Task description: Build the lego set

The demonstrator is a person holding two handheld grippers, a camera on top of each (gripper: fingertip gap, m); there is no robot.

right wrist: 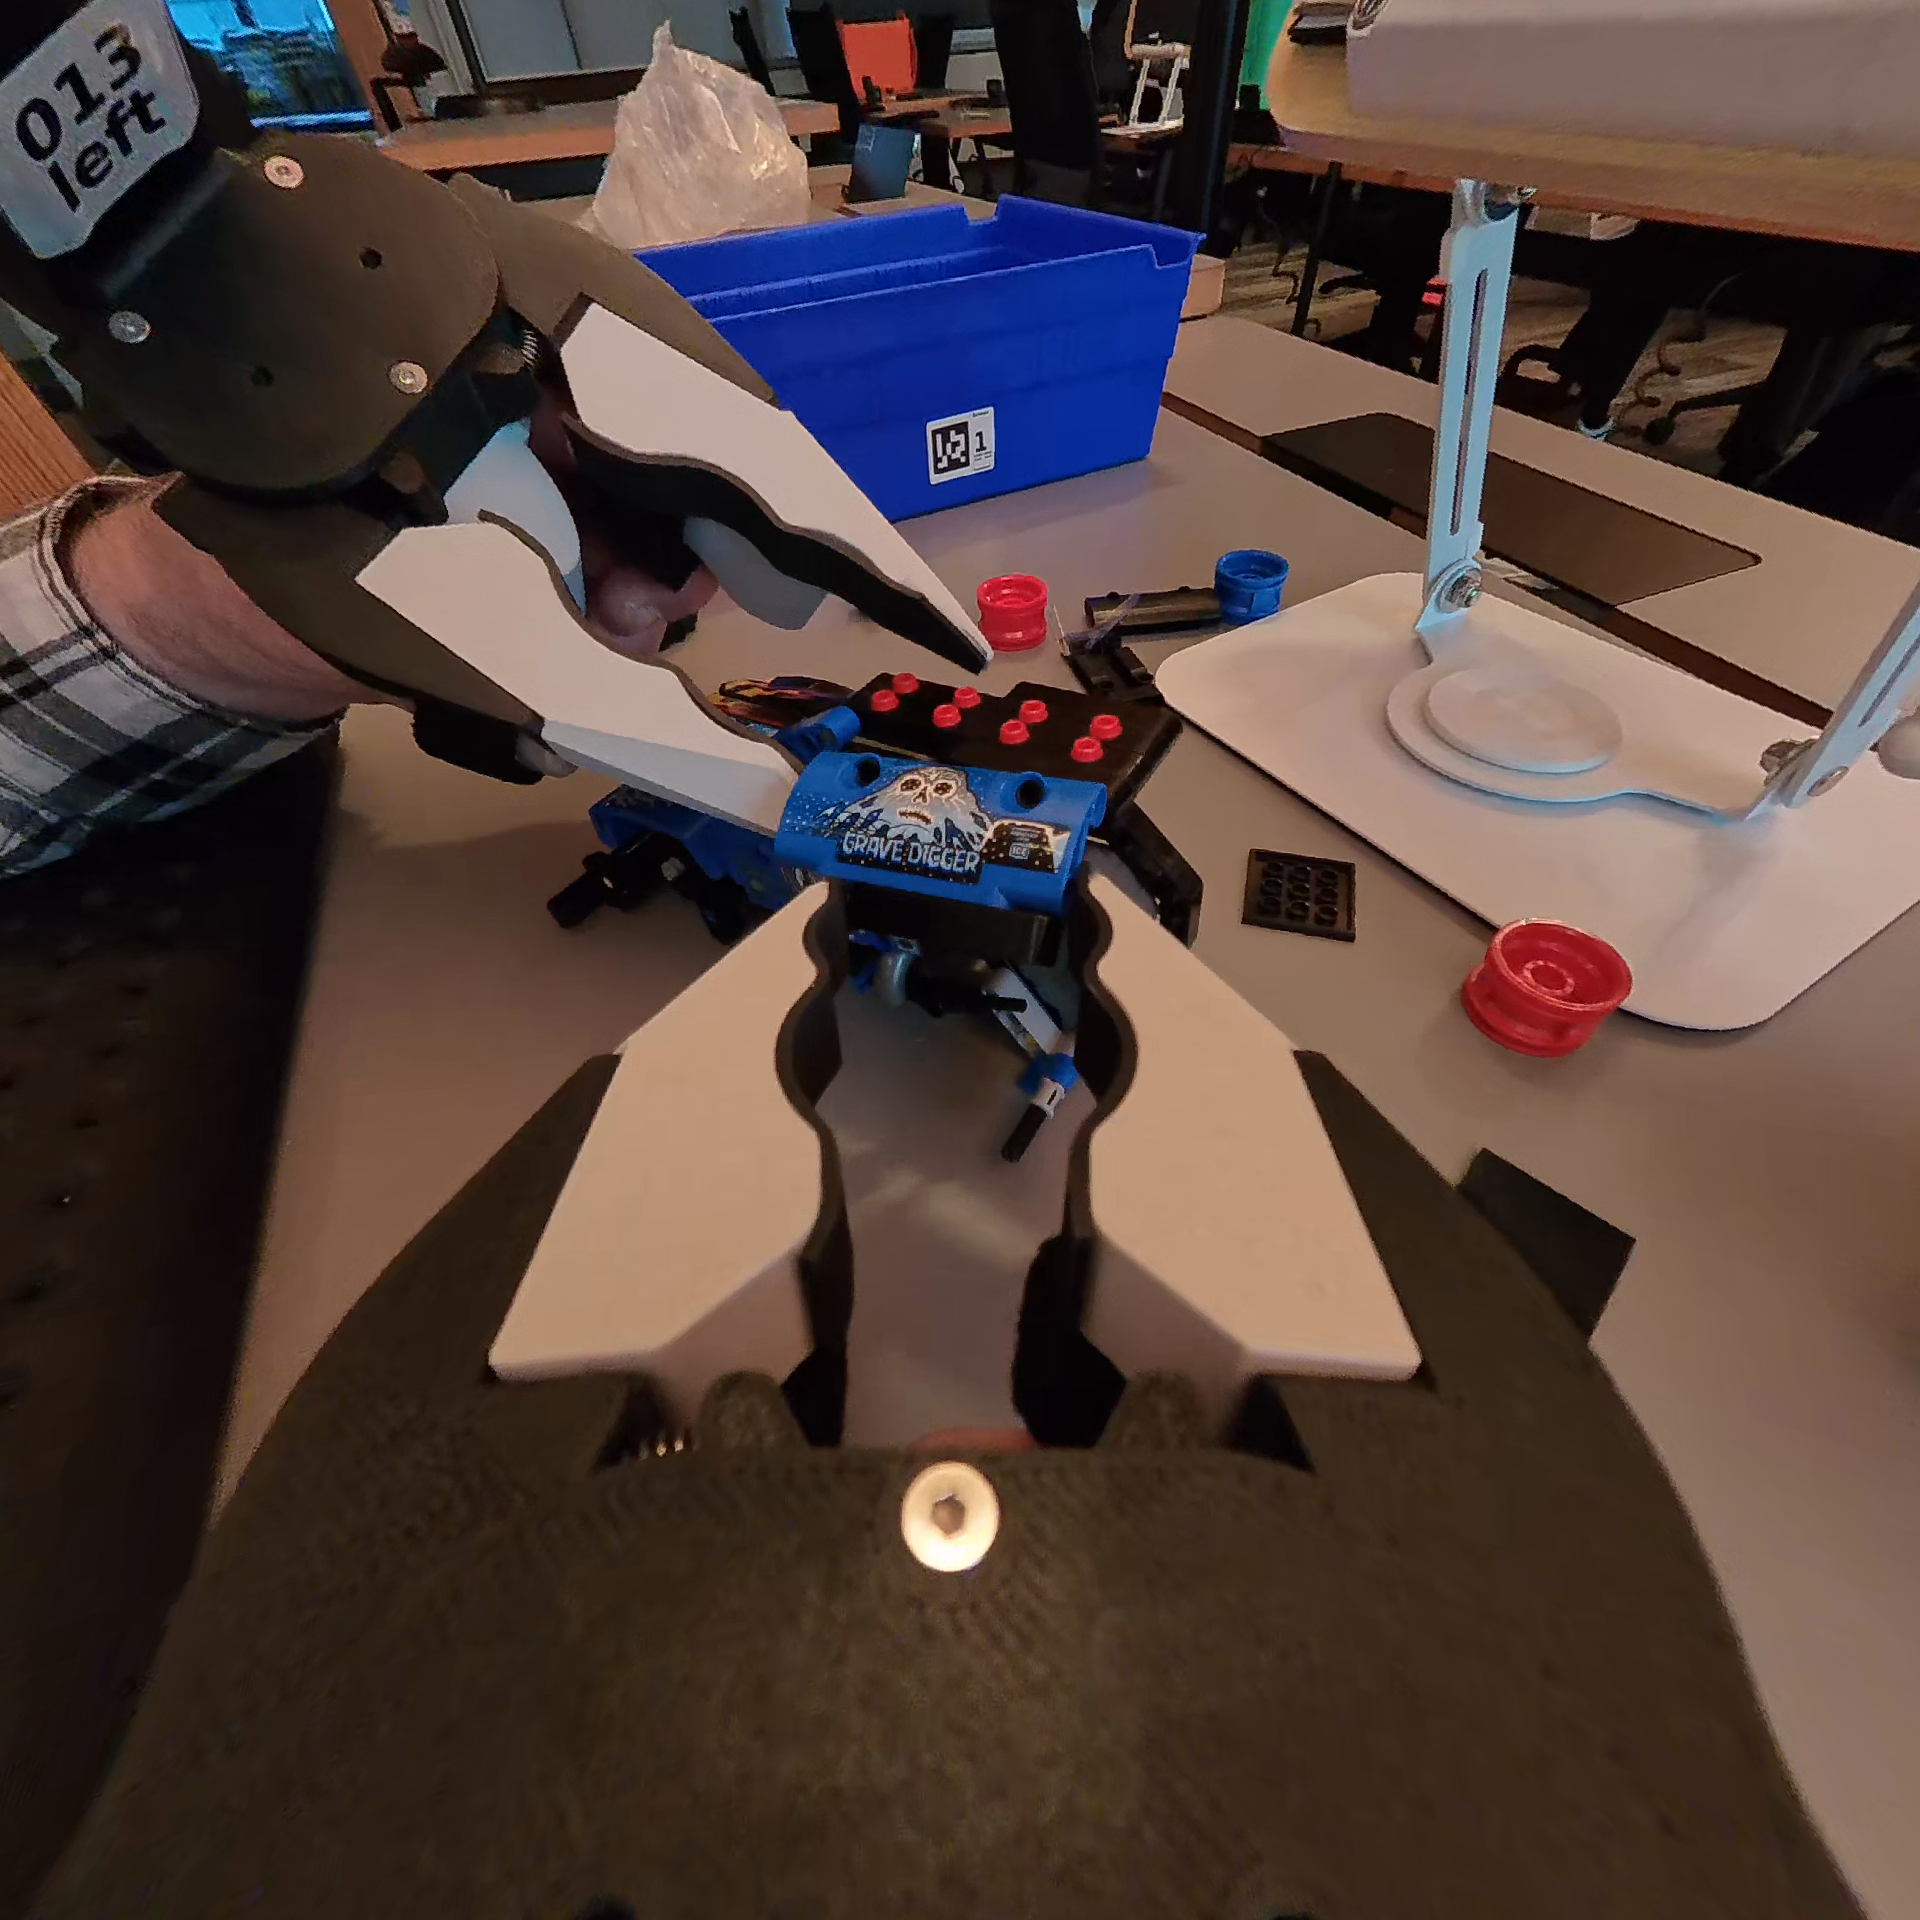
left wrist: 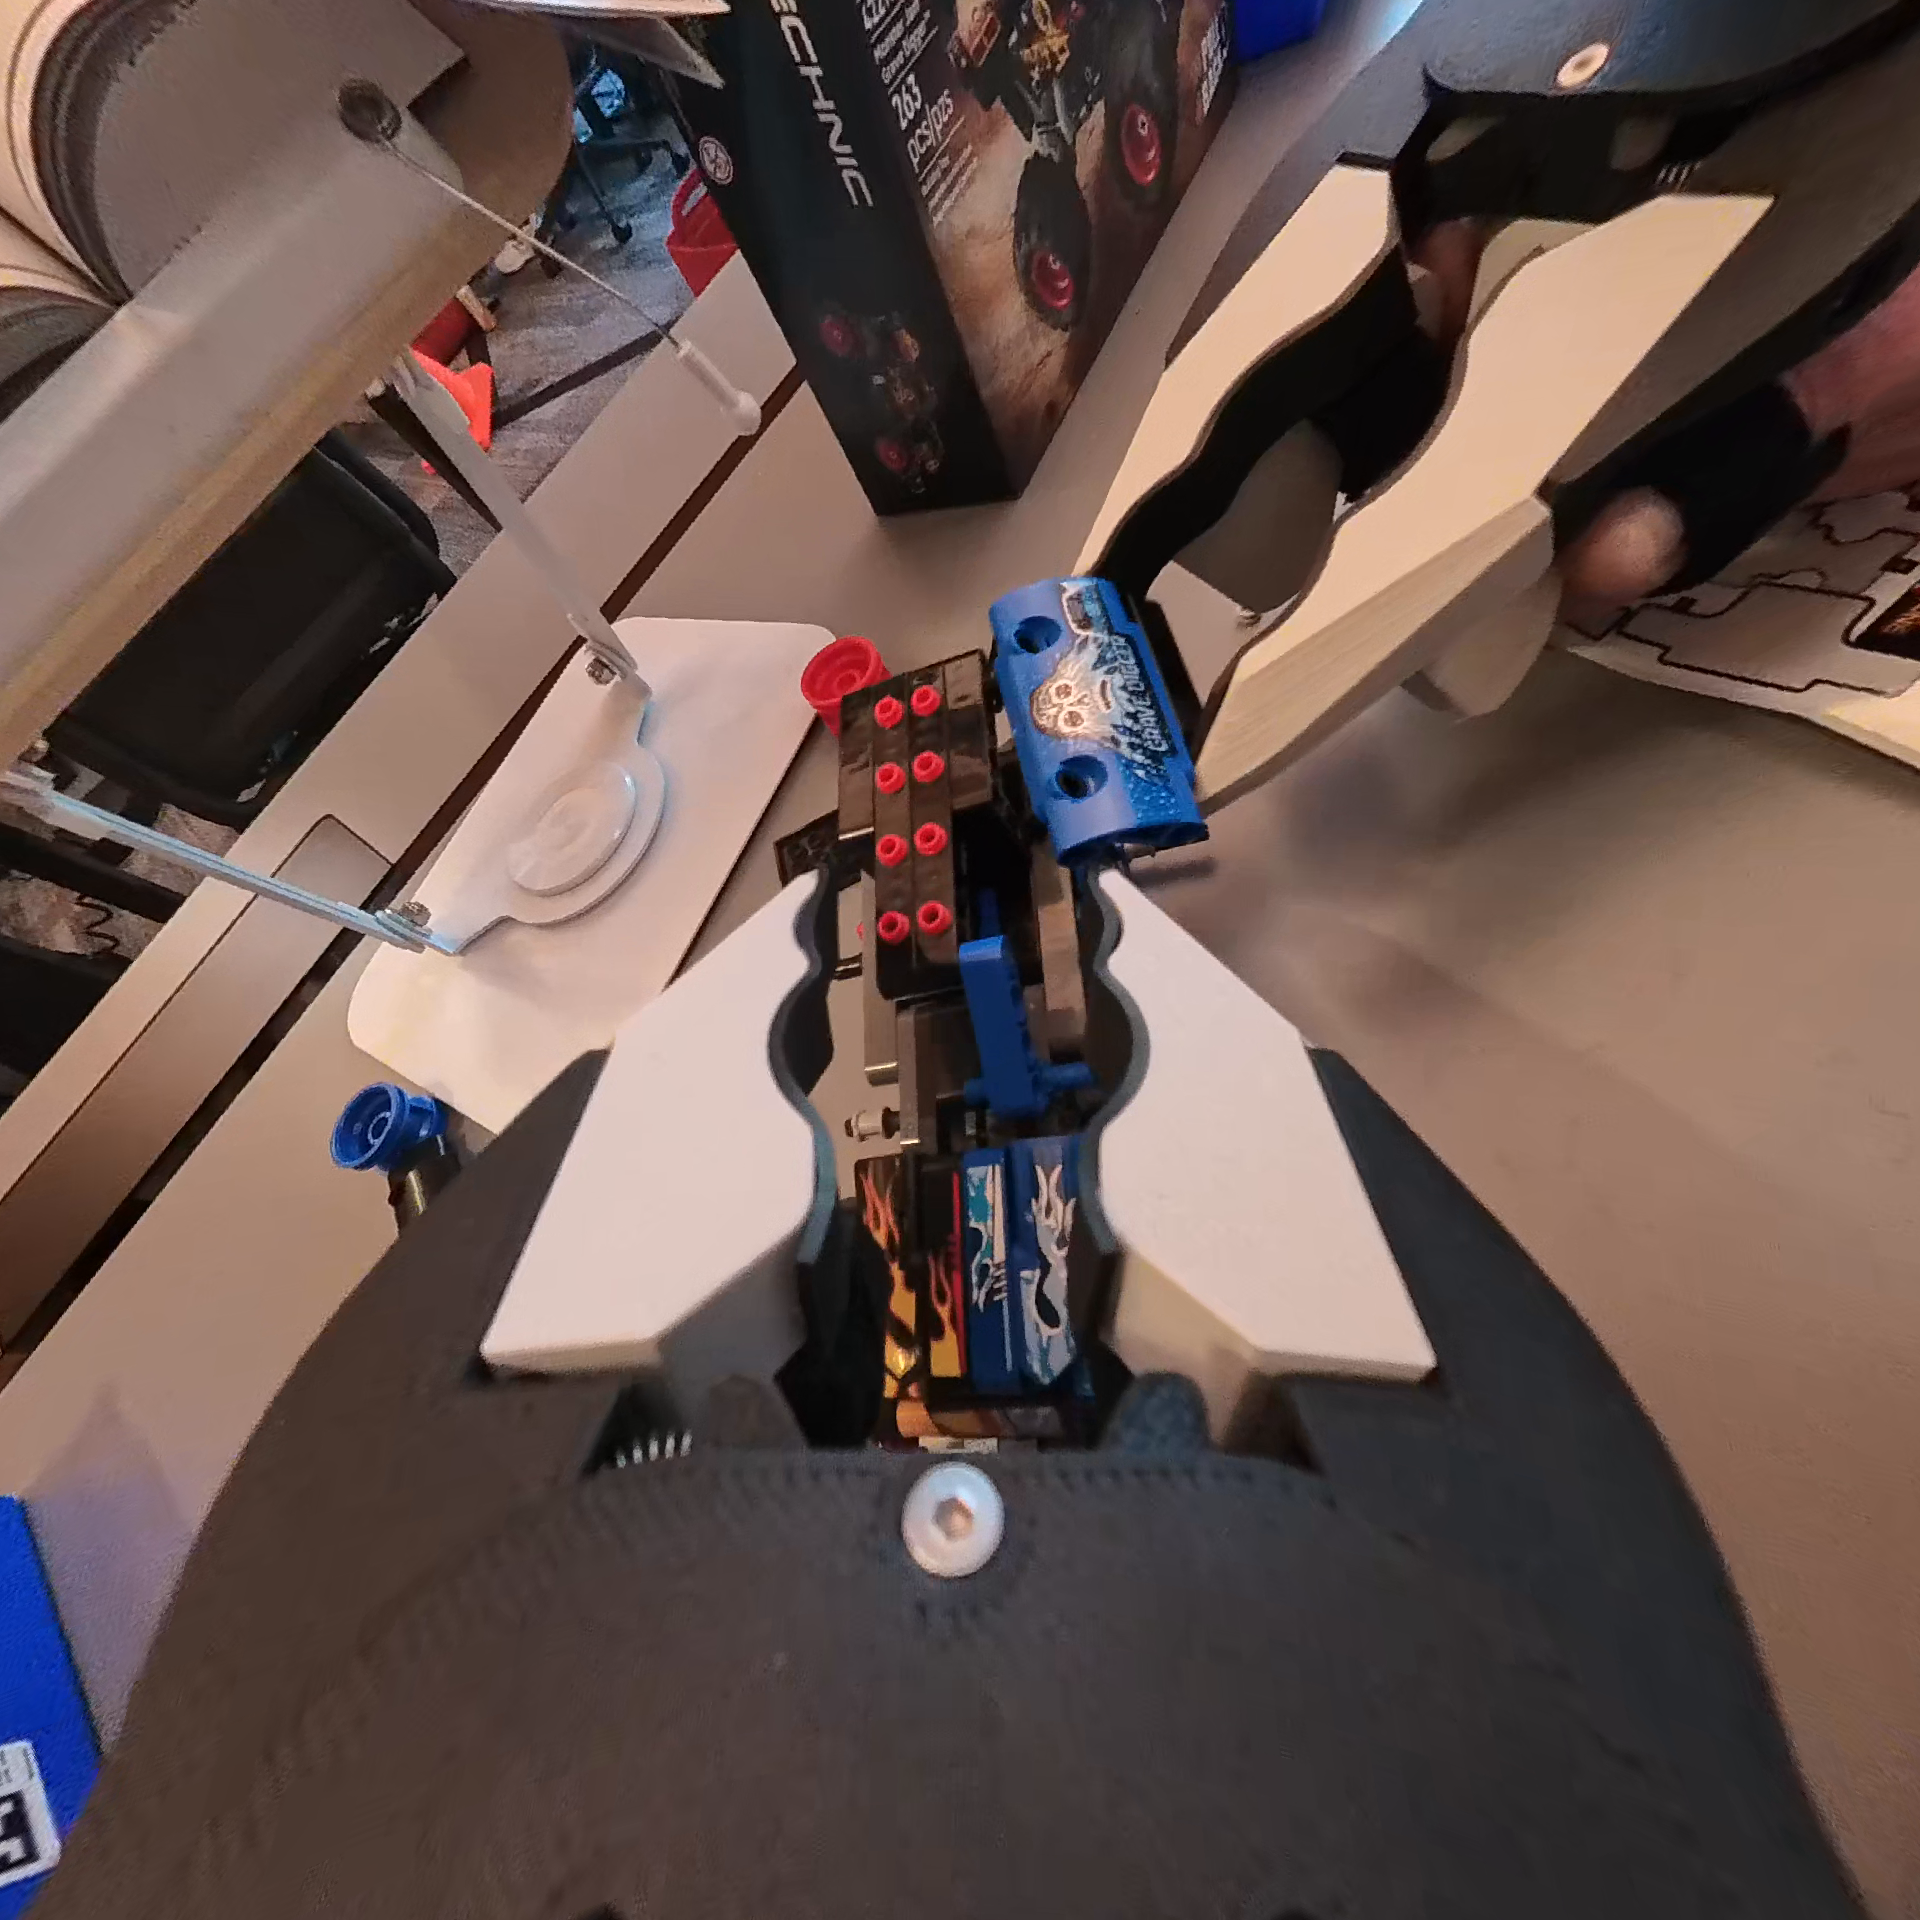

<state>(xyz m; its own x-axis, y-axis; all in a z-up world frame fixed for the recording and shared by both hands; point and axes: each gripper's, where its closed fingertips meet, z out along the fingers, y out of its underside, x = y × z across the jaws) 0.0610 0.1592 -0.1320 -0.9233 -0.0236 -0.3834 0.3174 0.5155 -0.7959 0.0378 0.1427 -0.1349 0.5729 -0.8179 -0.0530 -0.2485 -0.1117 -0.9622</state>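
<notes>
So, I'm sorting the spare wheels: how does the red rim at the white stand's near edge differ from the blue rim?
The red rim is red and lies loose at the white stand base edge. The blue rim is blue and sits farther back, against a black part. Both look the same ribbed shape.

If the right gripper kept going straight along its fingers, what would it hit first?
Most likely the blue printed panel on the lego truck body. The right gripper has its fingertips right at that panel's lower edge; whether they already touch it is unclear.
</notes>
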